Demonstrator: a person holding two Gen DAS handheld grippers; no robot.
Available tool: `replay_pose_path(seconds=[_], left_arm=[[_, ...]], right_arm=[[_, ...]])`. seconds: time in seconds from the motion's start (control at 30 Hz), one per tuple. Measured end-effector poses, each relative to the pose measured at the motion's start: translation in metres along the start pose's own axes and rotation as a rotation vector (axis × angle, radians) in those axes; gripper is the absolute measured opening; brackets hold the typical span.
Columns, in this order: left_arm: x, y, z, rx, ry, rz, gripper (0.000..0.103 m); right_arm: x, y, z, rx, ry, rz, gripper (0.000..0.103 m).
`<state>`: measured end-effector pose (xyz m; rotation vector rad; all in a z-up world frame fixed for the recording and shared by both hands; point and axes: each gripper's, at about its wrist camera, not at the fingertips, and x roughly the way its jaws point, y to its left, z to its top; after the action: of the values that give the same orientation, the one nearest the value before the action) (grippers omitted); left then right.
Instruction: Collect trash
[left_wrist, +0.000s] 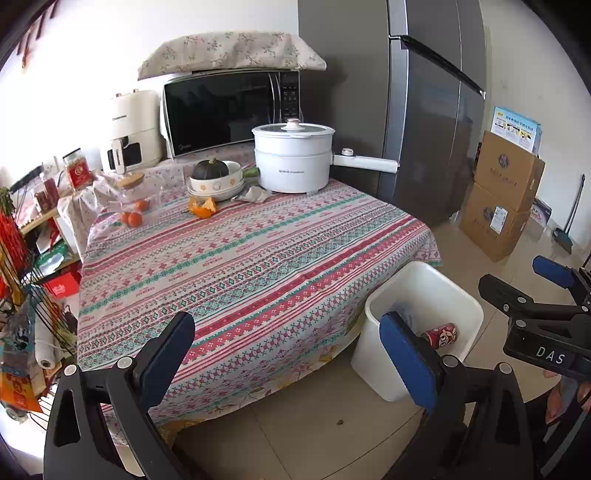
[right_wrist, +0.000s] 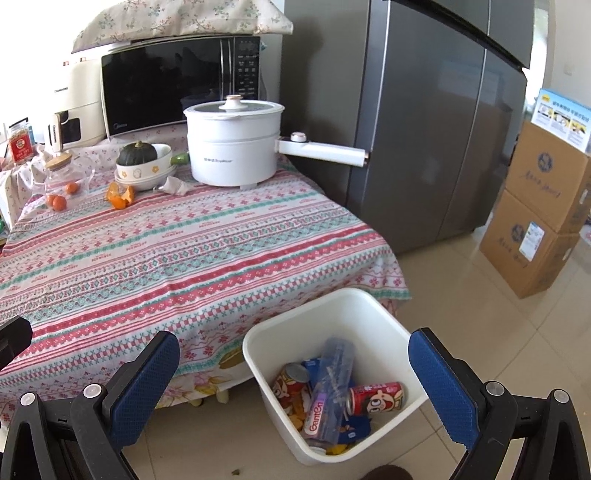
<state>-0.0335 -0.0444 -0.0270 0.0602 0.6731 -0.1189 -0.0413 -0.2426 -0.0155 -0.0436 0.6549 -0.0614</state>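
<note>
A white bin (right_wrist: 332, 306) stands on the floor at the table's near right corner, also in the left wrist view as the white bin (left_wrist: 436, 284). Inside lie a red can (right_wrist: 376, 398), a second can (right_wrist: 291, 384), a clear plastic bottle (right_wrist: 328, 391) and blue wrappers. On the table's far side lie orange peel (right_wrist: 120, 197) and a crumpled grey paper (right_wrist: 175, 185); orange peel (left_wrist: 202, 208) and crumpled paper (left_wrist: 253, 194) show again. My right gripper (right_wrist: 293, 384) hangs open over the bin, holding nothing. My left gripper (left_wrist: 286, 363) is open over the table's near edge, empty.
A patterned tablecloth (right_wrist: 166, 251) covers the table. At the back stand a white electric pot (right_wrist: 232, 144), bowls with a dark squash (right_wrist: 142, 164), a bag of oranges (right_wrist: 61, 195), a microwave (right_wrist: 177, 85) and an air fryer (left_wrist: 131, 131). A grey fridge (right_wrist: 424, 110) and stacked cardboard boxes (right_wrist: 543, 210) are at right.
</note>
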Motion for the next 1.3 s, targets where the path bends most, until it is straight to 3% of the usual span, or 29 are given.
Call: replay_pose_path(seconds=[0.6, 1.3], left_arm=[[0.0027, 0.0005, -0.0006, -0.014, 0.031, -0.037, 0.102], [-0.0001, 0.0057, -0.0001, -0.006, 0.014, -0.045, 0.102]], right_arm=[[-0.0004, -0.0032, 0.0015, 0.017, 0.002, -0.007, 0.103], [-0.0009, -0.0044, 0.0001, 0.014, -0.004, -0.008, 0.102]])
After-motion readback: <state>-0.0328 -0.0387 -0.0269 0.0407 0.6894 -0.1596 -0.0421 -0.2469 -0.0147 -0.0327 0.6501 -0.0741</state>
